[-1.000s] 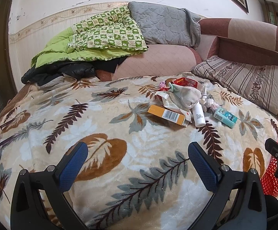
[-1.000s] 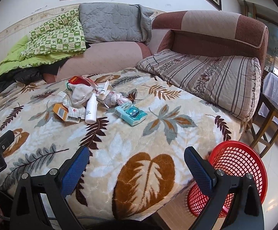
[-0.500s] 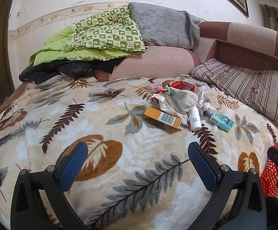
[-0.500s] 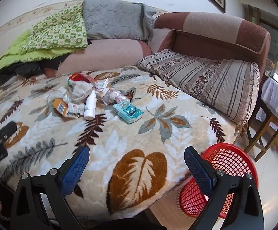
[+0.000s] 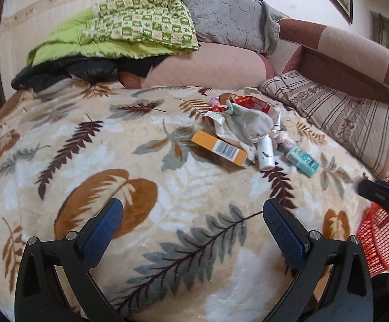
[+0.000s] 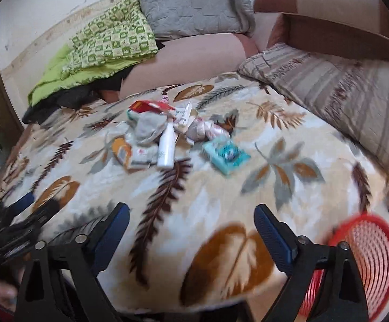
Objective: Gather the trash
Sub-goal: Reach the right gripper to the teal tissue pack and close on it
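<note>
Trash lies in one loose heap on the leaf-print blanket (image 5: 146, 187) of the bed, well ahead of both claws and somewhat to the right of the left claw (image 5: 193, 229), whose fingers stand wide apart with nothing between them. The right claw (image 6: 191, 229) is likewise spread and empty, with the heap ahead and slightly to its left.

Nearest the left claw is an orange carton (image 5: 220, 149) with a barcode; it looks light and stiff enough to pinch across its narrow faces, though a hard squeeze would likely crush it. Just right of it lies a white bottle (image 5: 265, 153) on its side: smooth, round, probably slippery, best taken across the middle of the body so it cannot roll out. Further right, a little apart, sits a teal packet (image 6: 226, 157), soft and flat, so one finger would need to press into the plush blanket to get under an edge. Behind these, crumpled pale wrapping (image 5: 248, 126) and a red packet (image 5: 251, 103) are thin and yielding; any bunched fold should serve. The right wrist view is motion-blurred, so the small pinkish bits beside the bottle cannot be named with confidence.

A red mesh basket (image 6: 369, 255) stands on the floor just right of the right claw, beside the bed's edge.
</note>
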`<state>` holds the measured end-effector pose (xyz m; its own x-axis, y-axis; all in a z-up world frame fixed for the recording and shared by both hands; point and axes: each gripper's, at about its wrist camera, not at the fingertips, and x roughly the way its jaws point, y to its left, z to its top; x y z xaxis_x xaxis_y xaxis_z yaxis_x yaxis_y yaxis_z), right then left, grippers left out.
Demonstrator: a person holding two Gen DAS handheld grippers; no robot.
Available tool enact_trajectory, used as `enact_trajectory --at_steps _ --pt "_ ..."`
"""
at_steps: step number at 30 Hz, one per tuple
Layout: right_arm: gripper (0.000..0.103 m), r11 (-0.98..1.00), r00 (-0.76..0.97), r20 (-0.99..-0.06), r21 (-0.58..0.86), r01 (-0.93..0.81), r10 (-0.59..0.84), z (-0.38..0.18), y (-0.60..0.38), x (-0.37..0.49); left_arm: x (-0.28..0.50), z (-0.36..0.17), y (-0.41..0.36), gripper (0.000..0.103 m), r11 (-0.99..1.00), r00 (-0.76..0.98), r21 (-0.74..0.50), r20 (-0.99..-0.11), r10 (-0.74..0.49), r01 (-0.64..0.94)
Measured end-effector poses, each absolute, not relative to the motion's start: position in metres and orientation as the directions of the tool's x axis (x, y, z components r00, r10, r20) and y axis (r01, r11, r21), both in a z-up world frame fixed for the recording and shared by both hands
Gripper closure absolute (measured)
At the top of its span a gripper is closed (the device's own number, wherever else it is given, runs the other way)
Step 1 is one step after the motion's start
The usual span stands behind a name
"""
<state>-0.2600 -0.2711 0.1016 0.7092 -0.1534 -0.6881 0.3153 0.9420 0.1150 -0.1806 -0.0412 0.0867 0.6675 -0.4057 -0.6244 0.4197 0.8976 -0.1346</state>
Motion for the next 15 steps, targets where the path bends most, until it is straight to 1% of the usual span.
enact_trajectory --at_steps 3,5,9,11,13,15 --pt "0.009 0.954 0.673 -0.724 0.073 0.291 -0.150 0.091 -0.293 -0.205 -0.172 0.088 -0.038 0.000 0.896 0.654 -0.163 -0.631 -0.417 0.414" --pt "0.009 0.951 0.650 -0.738 0.036 0.307 -0.183 0.083 -0.312 -0.168 -0.168 0.084 -0.041 0.000 0.898 0.648 -0.162 -0.642 -0.410 0.409" --pt "0.009 0.947 0.584 -0.777 -0.050 0.316 -0.236 0.062 -0.338 -0.132 -0.160 0.078 -0.049 0.000 0.889 0.619 -0.159 -0.666 -0.417 0.428" --pt "0.009 0.949 0.592 -0.775 -0.034 0.313 -0.222 0.051 -0.347 -0.131 -0.154 0.075 -0.054 0.000 0.879 0.593 -0.172 -0.679 -0.433 0.445" --pt "0.009 0.948 0.575 -0.795 0.001 0.319 -0.193 0.036 -0.358 -0.132 -0.144 0.073 -0.057 0.000 0.877 0.580 -0.185 -0.687 -0.437 0.443" --pt "0.017 0.950 0.539 -0.824 0.003 0.313 -0.175 0.023 -0.364 -0.130 -0.129 0.073 -0.063 0.000 0.879 0.572 -0.198 -0.693 -0.439 0.434"
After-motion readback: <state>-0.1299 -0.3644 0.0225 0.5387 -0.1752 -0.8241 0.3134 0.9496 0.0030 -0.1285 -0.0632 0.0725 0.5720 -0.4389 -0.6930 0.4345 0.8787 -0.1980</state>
